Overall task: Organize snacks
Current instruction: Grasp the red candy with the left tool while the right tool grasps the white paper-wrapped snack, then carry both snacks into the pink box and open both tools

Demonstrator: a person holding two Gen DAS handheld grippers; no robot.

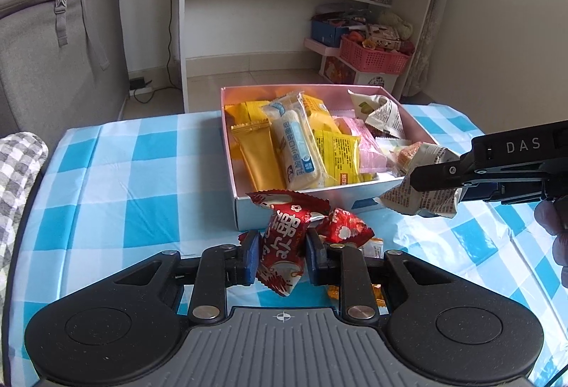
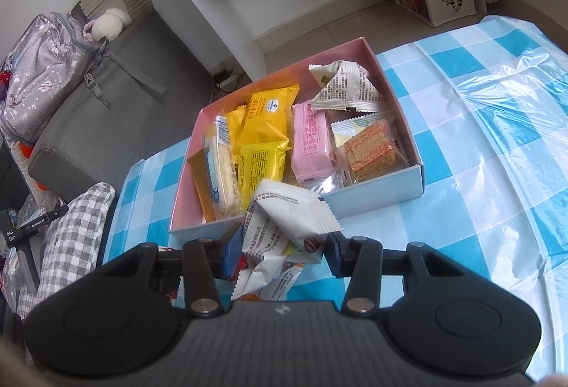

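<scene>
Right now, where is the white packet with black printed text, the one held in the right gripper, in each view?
Left wrist view: white packet at right, in the right gripper, before the box's near corner.
Right wrist view: white packet at lower centre, between that gripper's pads.
Shared landmark: pink-lined snack box.

Each view is taken from a wrist camera looking forward and steeply down along its jaws, close above the blue-and-white checked table (image 1: 117, 174). The open pink-lined cardboard box of wrapped snacks (image 1: 248, 204) (image 2: 376, 199) is shared, seen from adjacent sides.
</scene>
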